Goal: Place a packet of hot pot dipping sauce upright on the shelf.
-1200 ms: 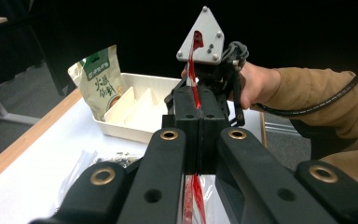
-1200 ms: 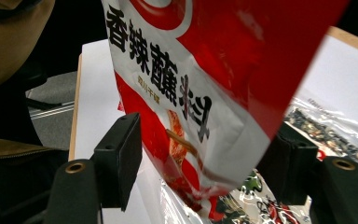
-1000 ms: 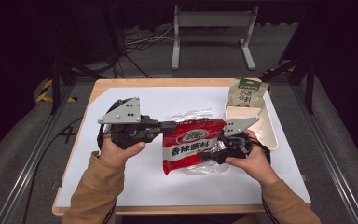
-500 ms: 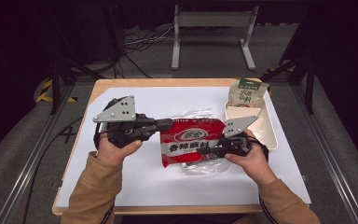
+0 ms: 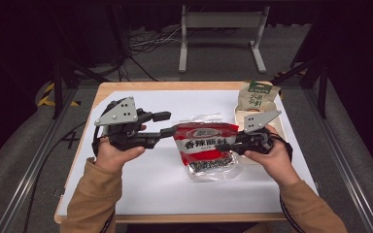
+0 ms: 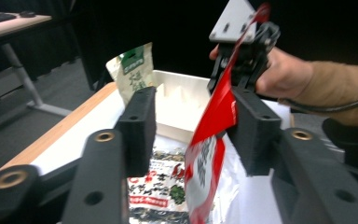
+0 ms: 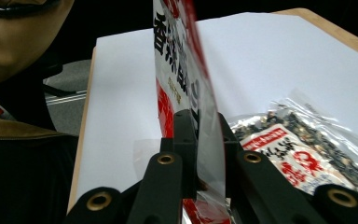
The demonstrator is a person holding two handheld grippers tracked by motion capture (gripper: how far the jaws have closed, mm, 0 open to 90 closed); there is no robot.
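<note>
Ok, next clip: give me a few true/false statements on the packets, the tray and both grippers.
1. The right gripper is shut on the red packet. True.
2. The left gripper clamps the red packet. False: its jaws have just been opening and stand apart around it.
3. A clear packet lies on the table under the red one. True.
4. The green packet lies flat mid-table. False: it stands by the white tray at the far right.
</note>
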